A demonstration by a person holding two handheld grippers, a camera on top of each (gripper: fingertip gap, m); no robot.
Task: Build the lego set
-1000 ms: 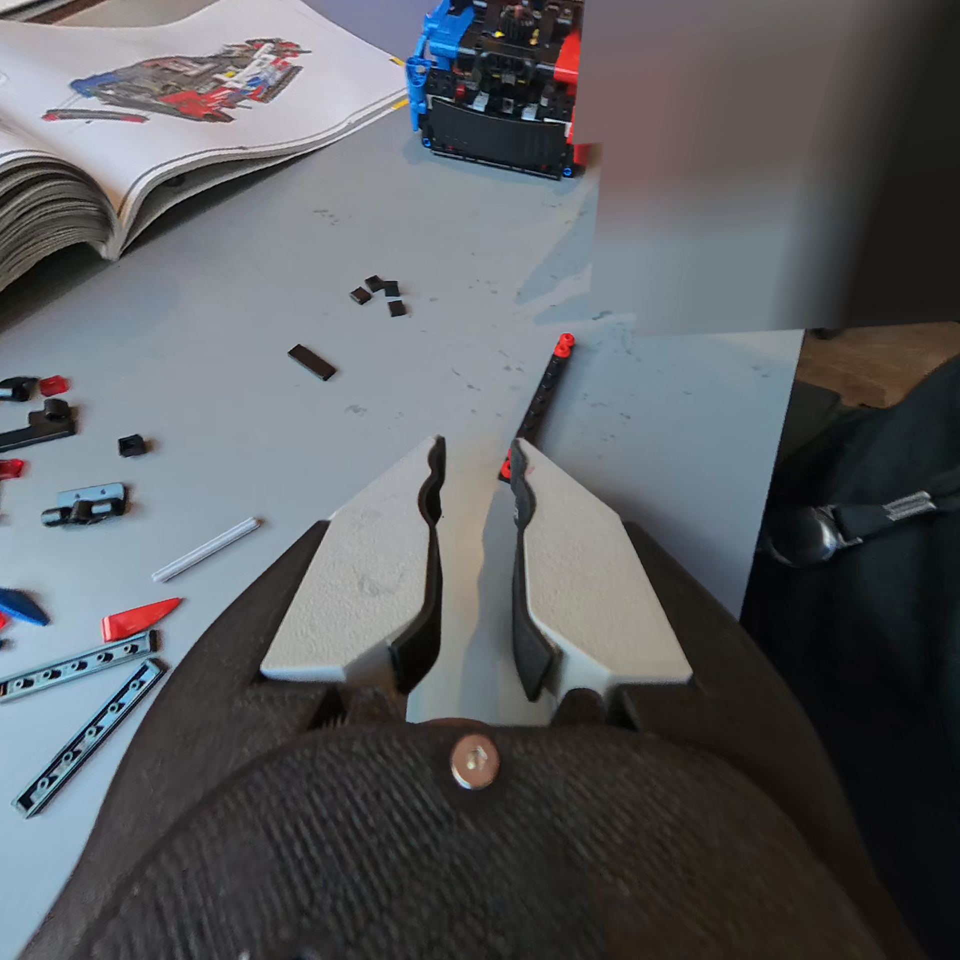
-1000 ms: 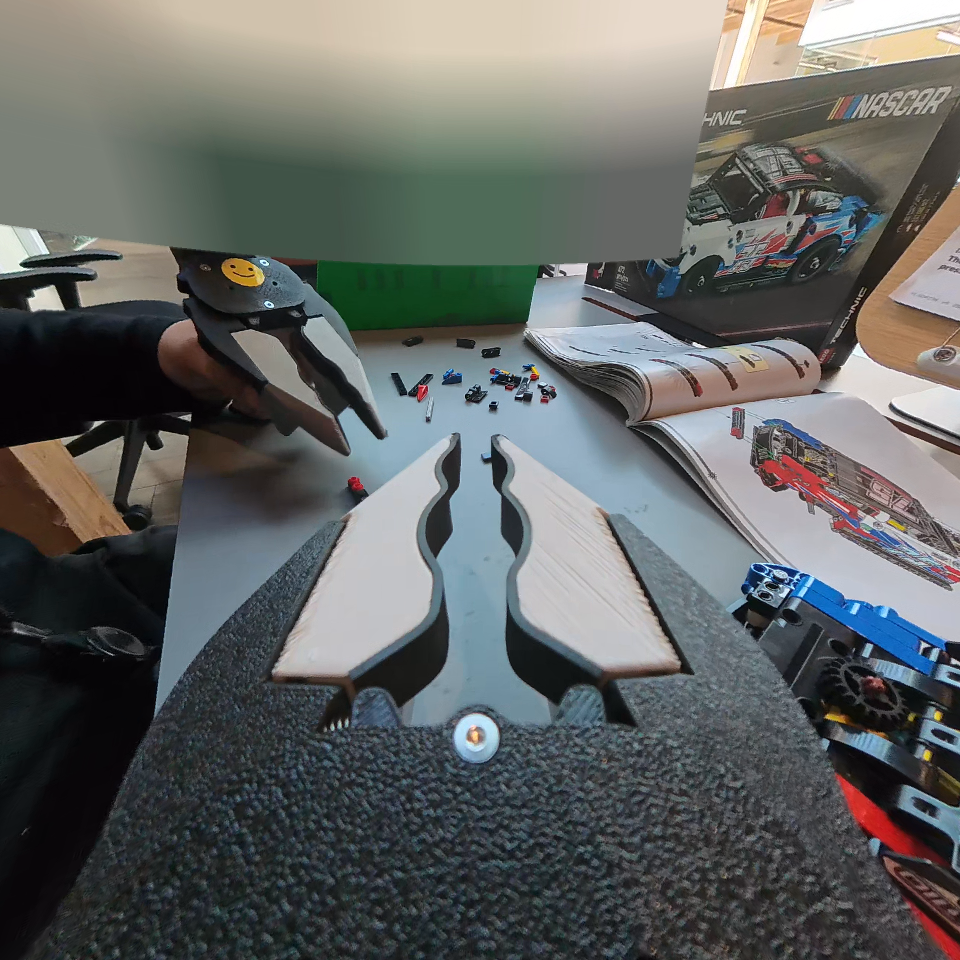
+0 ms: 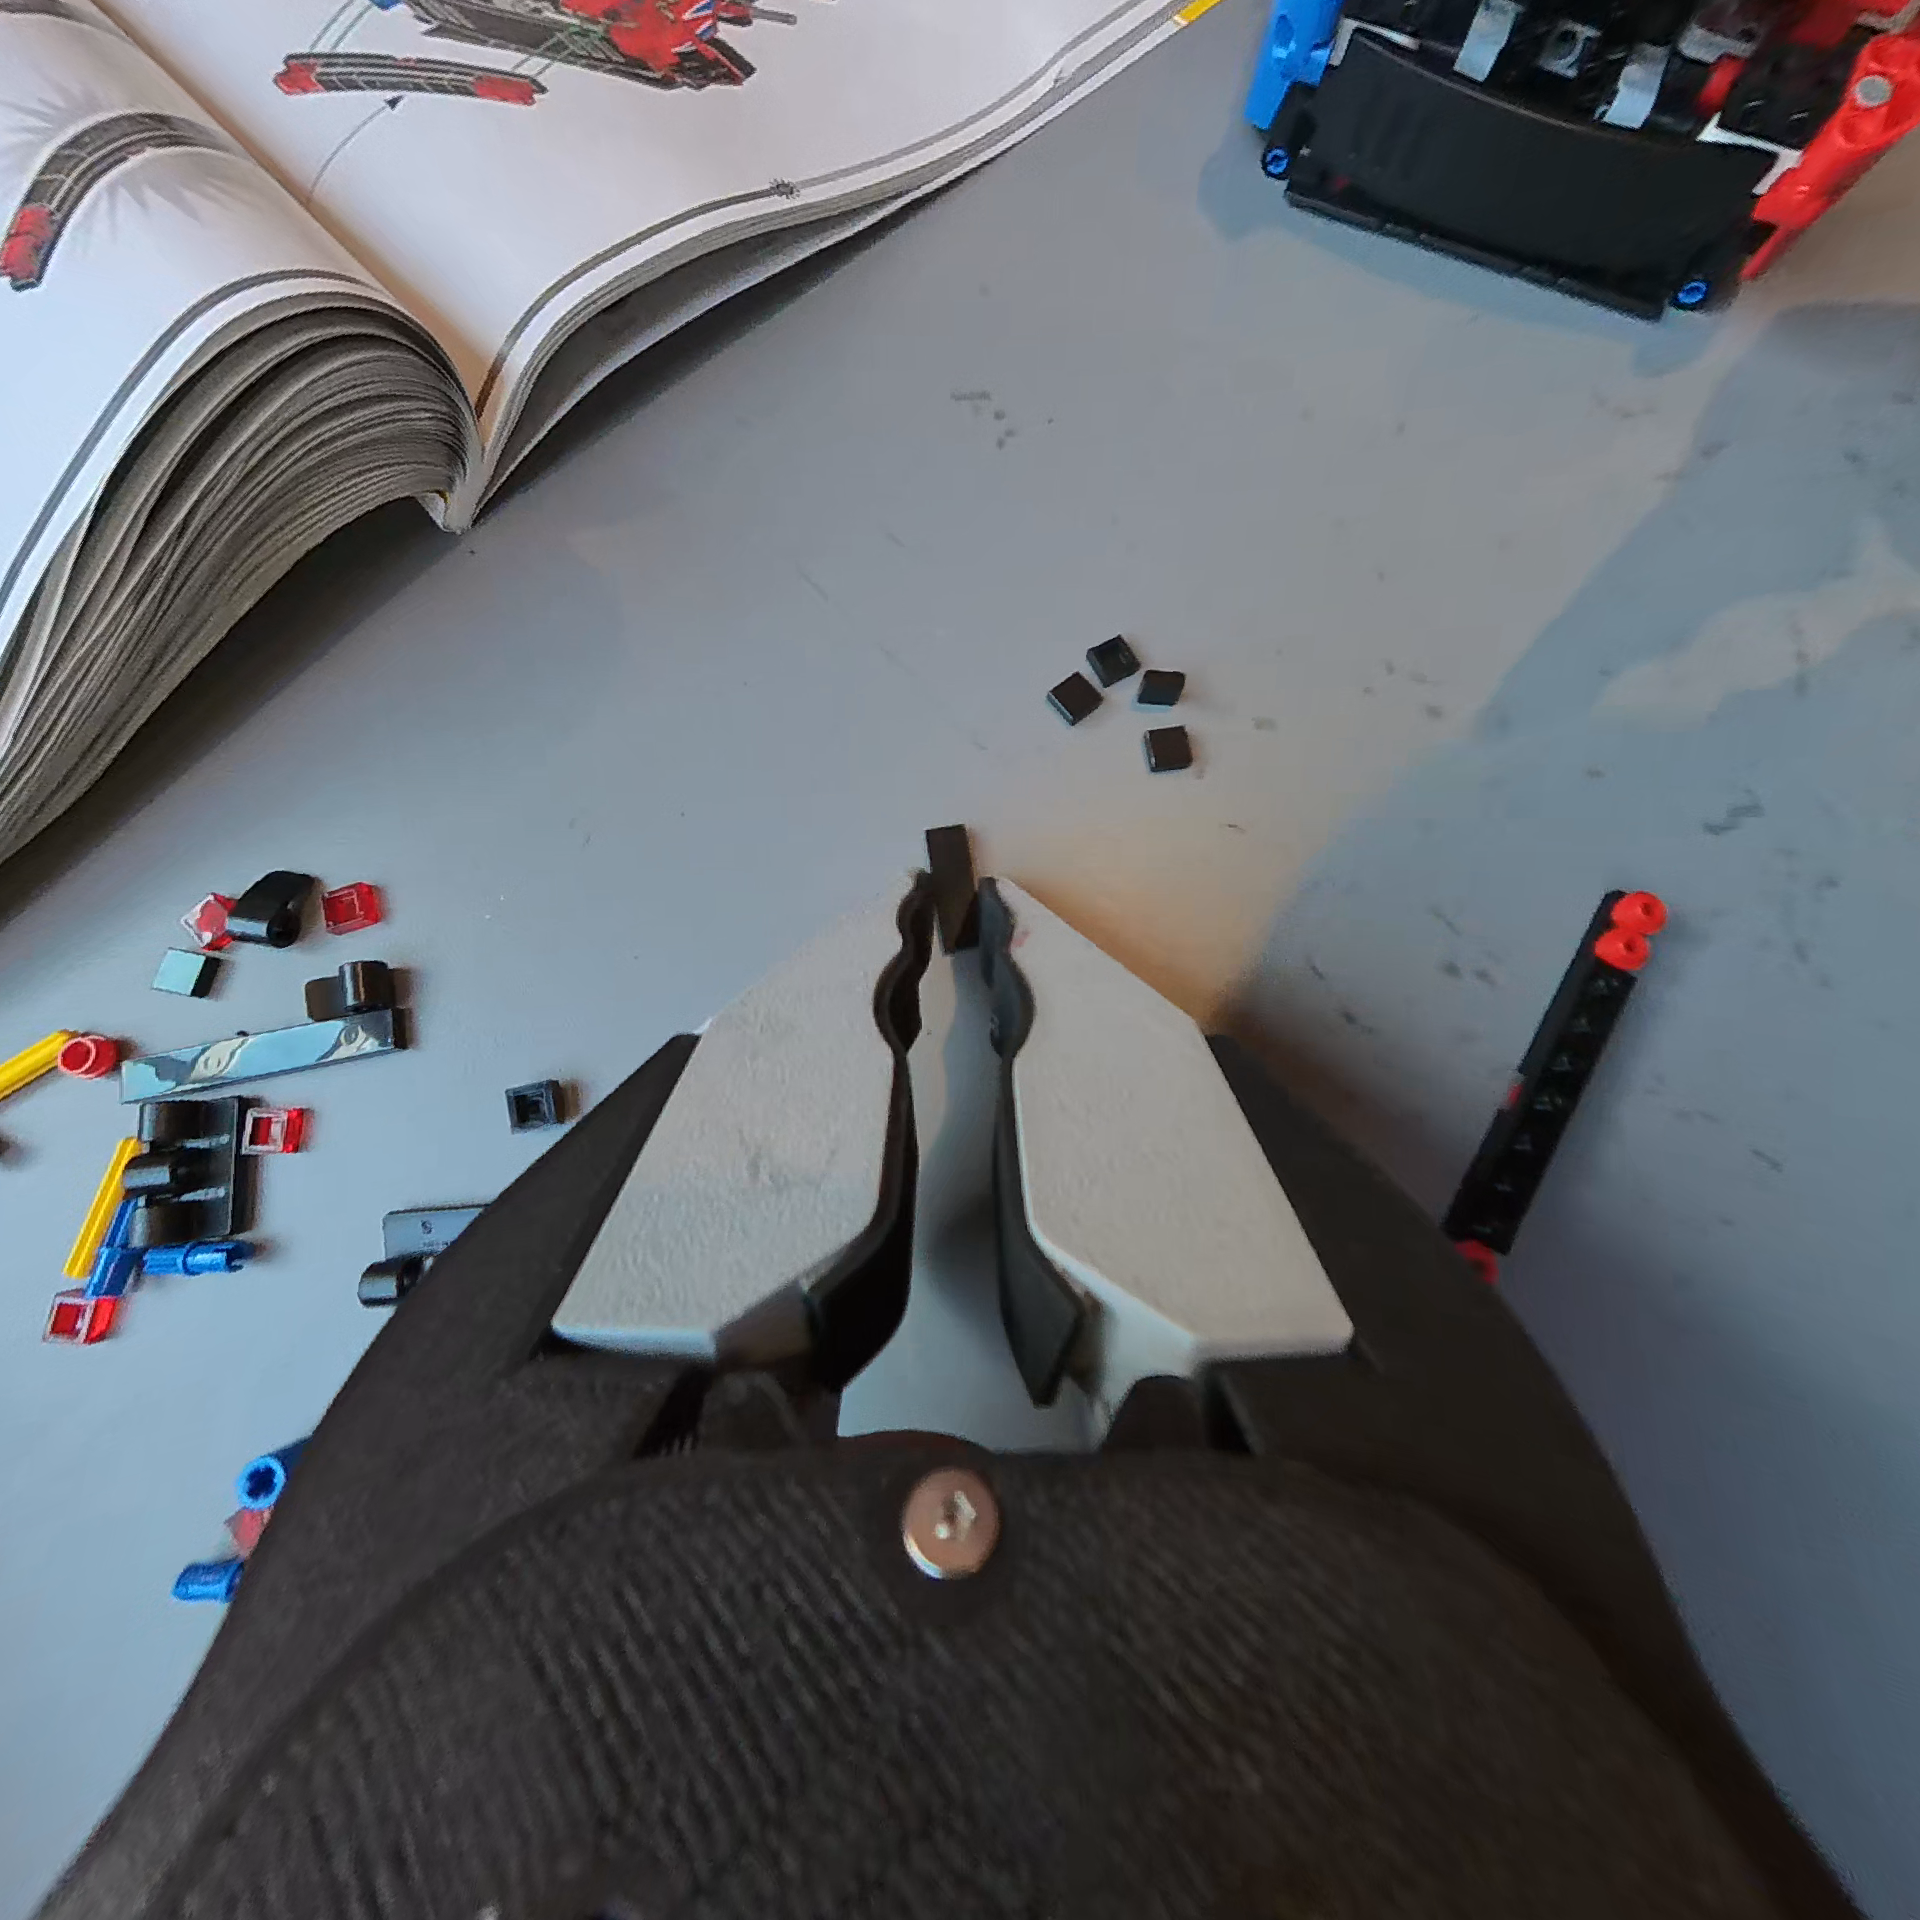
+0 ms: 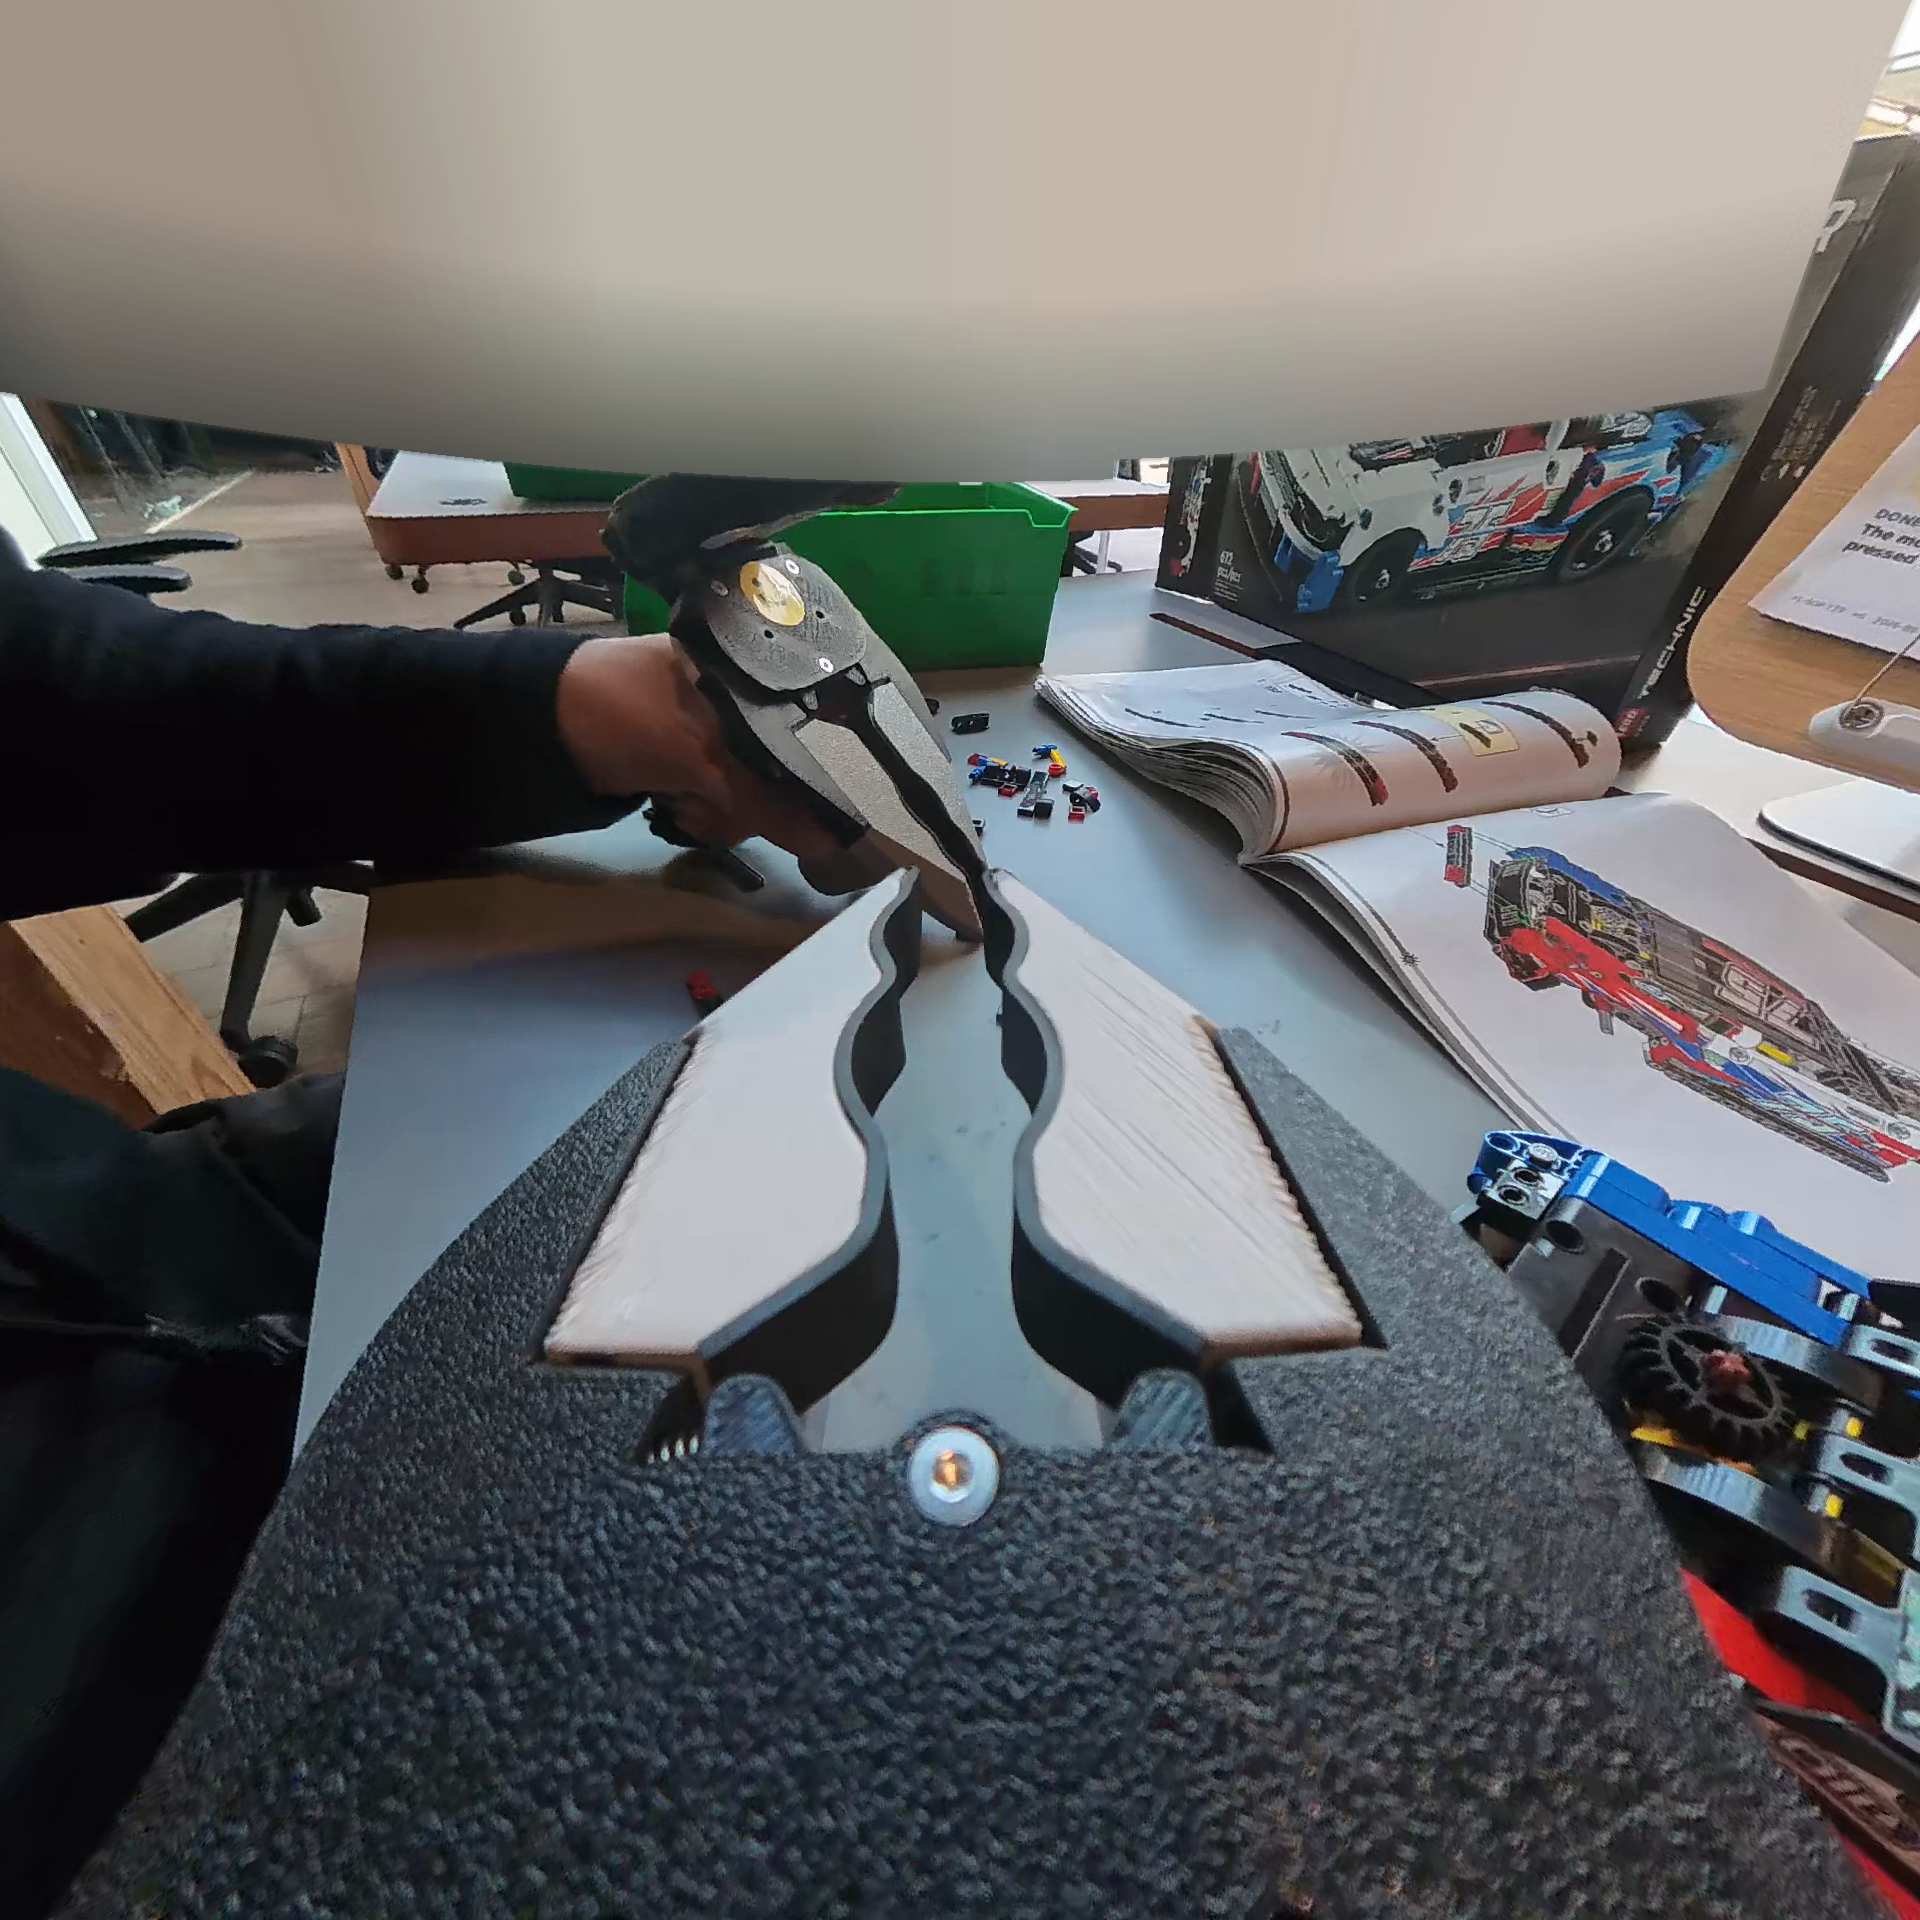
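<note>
My left gripper [image 3: 951, 906] is shut on a small flat black tile [image 3: 948, 860] that sticks out past its tips, low over the grey table [image 3: 727, 644]. It also shows in the right wrist view [image 4: 971, 920], held by a hand in a dark sleeve. Several small black square tiles [image 3: 1117, 696] lie just beyond it. A black beam with red ends [image 3: 1548, 1081] lies to its right. The partly built blue, black and red car model [image 3: 1507, 156] stands at the far right and also shows in the right wrist view [image 4: 1714, 1299]. My right gripper [image 4: 954, 894] is slightly open and empty, facing the left gripper's tips.
An open instruction book [image 3: 312, 260] lies at the far left, also in the right wrist view [image 4: 1558, 935]. Loose red, blue, yellow and black parts [image 3: 208, 1091] lie left of my left gripper. The set's box [image 4: 1455, 540] and a green bin [image 4: 956, 582] stand at the table's far side. About 15 cm separates my left fingertips from my right.
My left gripper moved forward and left, away from the black beam, to the flat black tile and shut on it. The right gripper has hardly moved.
</note>
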